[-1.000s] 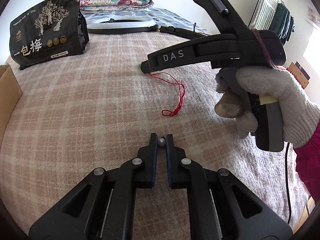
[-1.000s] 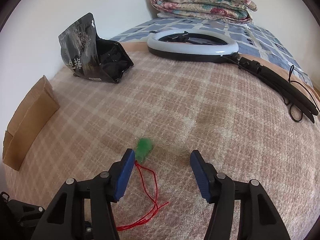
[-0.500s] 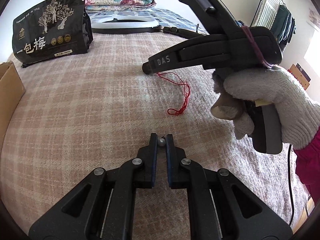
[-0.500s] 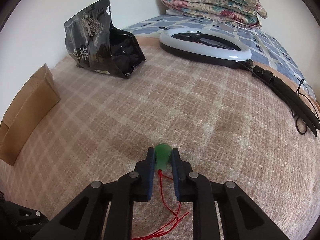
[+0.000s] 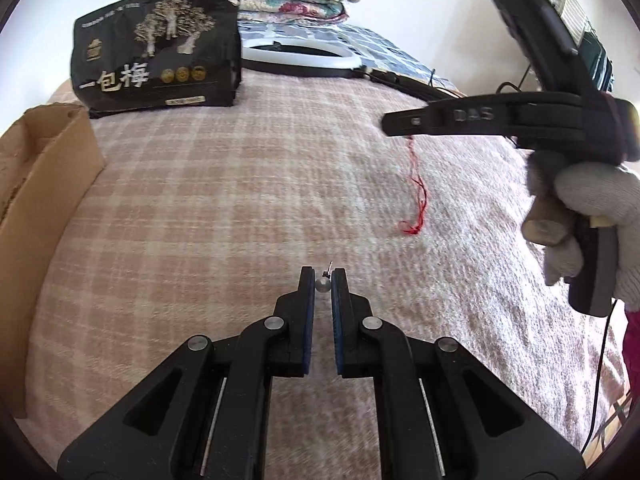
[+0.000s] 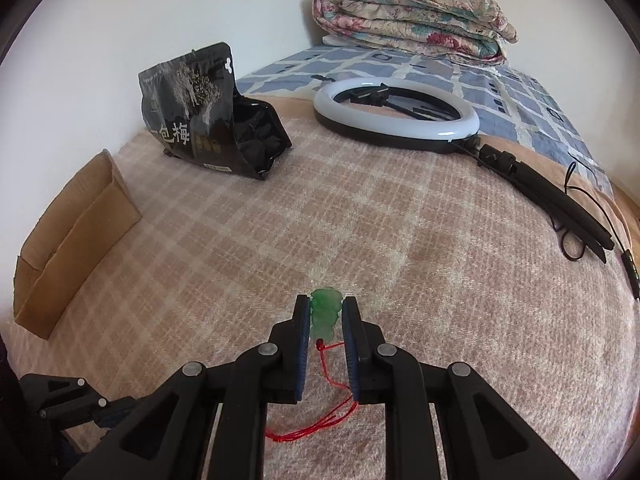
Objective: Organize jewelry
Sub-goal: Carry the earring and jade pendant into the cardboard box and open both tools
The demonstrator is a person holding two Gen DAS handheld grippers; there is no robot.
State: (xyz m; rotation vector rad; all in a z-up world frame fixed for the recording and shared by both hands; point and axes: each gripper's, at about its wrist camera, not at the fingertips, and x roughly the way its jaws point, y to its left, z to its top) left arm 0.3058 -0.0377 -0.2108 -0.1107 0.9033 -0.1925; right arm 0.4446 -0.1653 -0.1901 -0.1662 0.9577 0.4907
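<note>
My left gripper [image 5: 322, 280] is shut on a small silver bead earring [image 5: 322, 283] and holds it above the plaid blanket. My right gripper [image 6: 325, 308] is shut on a green jade pendant [image 6: 325, 314]; its red cord [image 6: 320, 426] trails down between the fingers. In the left wrist view the right gripper [image 5: 390, 124] is raised at the upper right, and the red cord [image 5: 416, 196] hangs from its tip down to the blanket. The pendant is hidden there.
A cardboard box [image 5: 36, 216] stands at the left edge, also in the right wrist view [image 6: 68, 240]. A black snack bag [image 6: 204, 120], a ring light [image 6: 396, 116] with its black stand [image 6: 560, 208] and folded quilts [image 6: 412, 20] lie behind. The blanket [image 6: 360, 220] covers the bed.
My right gripper closed on the green pendant and lifted it, so the red cord now hangs from it. My left gripper kept the earring and moved toward the box side.
</note>
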